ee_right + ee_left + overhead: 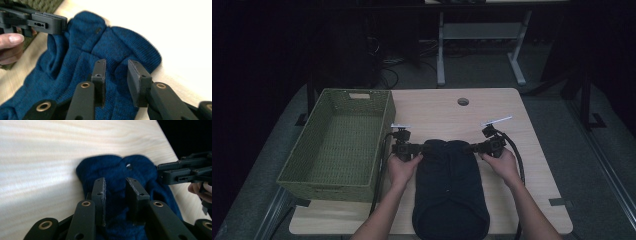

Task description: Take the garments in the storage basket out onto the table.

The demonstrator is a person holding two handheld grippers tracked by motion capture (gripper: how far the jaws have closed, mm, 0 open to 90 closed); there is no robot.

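Plain blue knit garment (82, 62) — no legible label

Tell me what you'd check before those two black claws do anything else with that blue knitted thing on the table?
1. Blue knitted garment lies flat on the table: ok.
2. Left gripper over its left top corner: ok.
3. Right gripper over its right top corner: ok.
4. Pads pressing on the cloth: not ok, a gap shows between both pairs.
5. Green basket has room inside: ok.
6. Cables free of the garment: cannot tell.

Dark blue knit garment (82, 57), green basket (339, 140)
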